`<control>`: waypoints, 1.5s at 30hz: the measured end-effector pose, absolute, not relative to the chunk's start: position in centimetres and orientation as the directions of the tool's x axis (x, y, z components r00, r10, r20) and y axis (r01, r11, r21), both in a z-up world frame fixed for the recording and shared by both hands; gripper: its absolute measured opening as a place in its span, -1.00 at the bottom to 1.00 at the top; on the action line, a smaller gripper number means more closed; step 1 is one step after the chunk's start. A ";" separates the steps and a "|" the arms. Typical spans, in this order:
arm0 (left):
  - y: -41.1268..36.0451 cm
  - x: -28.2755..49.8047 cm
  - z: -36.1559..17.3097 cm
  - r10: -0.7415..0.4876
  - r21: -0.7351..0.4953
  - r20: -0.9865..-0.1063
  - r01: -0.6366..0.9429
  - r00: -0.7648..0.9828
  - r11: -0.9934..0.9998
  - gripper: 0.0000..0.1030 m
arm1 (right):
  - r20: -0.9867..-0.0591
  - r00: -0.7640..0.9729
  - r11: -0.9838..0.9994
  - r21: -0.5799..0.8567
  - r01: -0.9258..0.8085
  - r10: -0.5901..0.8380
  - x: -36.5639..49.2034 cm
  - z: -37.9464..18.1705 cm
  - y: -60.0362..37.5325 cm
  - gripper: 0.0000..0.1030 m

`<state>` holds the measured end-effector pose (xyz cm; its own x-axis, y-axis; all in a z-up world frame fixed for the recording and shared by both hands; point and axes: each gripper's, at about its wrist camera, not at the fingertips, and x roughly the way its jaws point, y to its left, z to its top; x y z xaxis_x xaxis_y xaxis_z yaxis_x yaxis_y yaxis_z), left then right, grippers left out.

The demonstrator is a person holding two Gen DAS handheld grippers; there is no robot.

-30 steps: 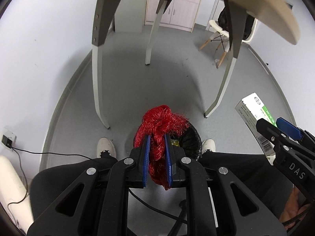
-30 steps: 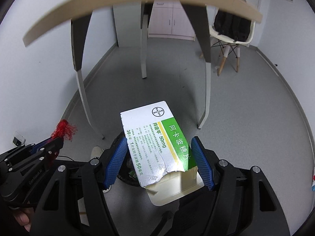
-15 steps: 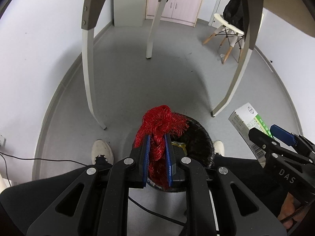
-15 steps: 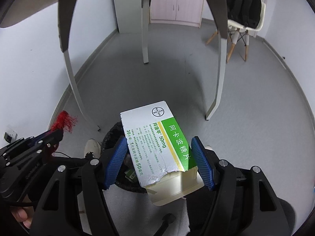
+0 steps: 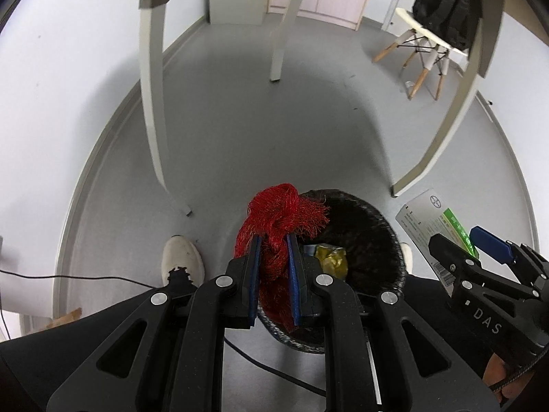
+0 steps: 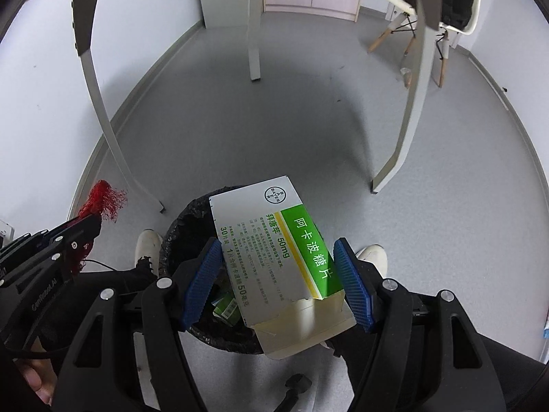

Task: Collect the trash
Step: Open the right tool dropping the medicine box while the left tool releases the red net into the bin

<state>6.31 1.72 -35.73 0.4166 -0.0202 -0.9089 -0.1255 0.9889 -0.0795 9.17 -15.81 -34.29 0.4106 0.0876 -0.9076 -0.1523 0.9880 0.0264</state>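
A seated person is holding two pieces of trash over a black-lined waste bin (image 5: 370, 226) standing on the grey floor between their white shoes, with the drop looking like the step now in hand. The left tongs (image 5: 273, 240) are clamped on a knotted wad of red mesh netting (image 5: 281, 219), which is hanging over the bin's near-left rim. The right tongs (image 6: 279, 257) are gripping a torn white-and-green medicine carton (image 6: 274, 240) by its two long sides, its ripped-open end pointing back toward the camera and its far end reaching out across the bin's mouth. Inside the bin, a yellow crumpled wrapper (image 5: 331, 257) and a small green packet (image 6: 226, 305) are already lying on the liner. Judging from this, the collecting is well along, and both items are needing only release: each pair of tongs should be brought squarely above the opening before parting, since the netting is sitting close to the rim and the carton's torn end is overhanging the near edge, where either could be slipping outside.
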 end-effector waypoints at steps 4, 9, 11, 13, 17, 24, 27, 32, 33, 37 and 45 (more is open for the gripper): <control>2.7 6.4 -36.2 -0.003 -0.069 -0.915 -0.148 0.404 0.987 -0.74 | -0.914 0.395 0.986 0.033 -0.166 0.097 9.9 -35.2 -14.8 0.26; 3.6 6.4 -36.3 0.004 -0.072 -0.917 -0.175 0.399 0.982 -0.74 | -0.915 0.390 0.981 0.029 -0.194 0.105 10.0 -35.2 -13.4 0.27; 3.5 6.4 -36.4 0.006 -0.069 -0.918 -0.174 0.396 0.982 -0.74 | -0.915 0.390 0.979 0.027 -0.200 0.104 9.7 -35.0 -13.3 0.36; 3.0 6.5 -36.4 0.005 -0.069 -0.918 -0.171 0.397 0.983 -0.74 | -0.913 0.394 0.980 0.033 -0.198 0.110 9.5 -34.9 -13.4 0.61; 2.3 6.3 -36.7 -0.011 -0.077 -0.919 -0.153 0.393 0.985 -0.74 | -0.899 0.425 0.985 0.030 -0.171 0.101 9.1 -34.2 -14.6 0.85; -0.1 6.1 -36.7 -0.042 -0.094 -0.920 -0.115 0.391 0.989 -0.74 | -0.879 0.472 0.989 0.001 -0.149 0.072 7.8 -33.3 -17.1 0.85; -1.9 6.0 -36.7 -0.059 -0.100 -0.920 -0.085 0.388 0.991 -0.74 | -0.876 0.479 0.993 0.001 -0.116 0.056 7.3 -33.0 -19.0 0.85; -4.7 6.2 -36.8 -0.084 -0.109 -0.922 -0.045 0.378 0.993 -0.74 | -0.876 0.481 0.998 0.010 -0.059 0.038 6.3 -32.8 -22.3 0.85; -5.1 6.2 -36.8 -0.085 -0.108 -0.922 -0.039 0.377 0.993 -0.74 | -0.878 0.478 0.999 0.013 -0.047 0.034 6.2 -32.9 -23.0 0.85; -6.5 6.4 -37.1 -0.096 -0.110 -0.926 -0.018 0.366 0.994 -0.71 | -0.882 0.471 1.000 0.017 -0.023 0.026 5.6 -33.1 -24.9 0.85; -7.7 6.7 -37.9 -0.076 -0.084 -0.935 -0.008 0.347 0.996 -0.34 | -0.889 0.457 1.000 0.017 -0.011 0.020 5.4 -33.7 -26.2 0.85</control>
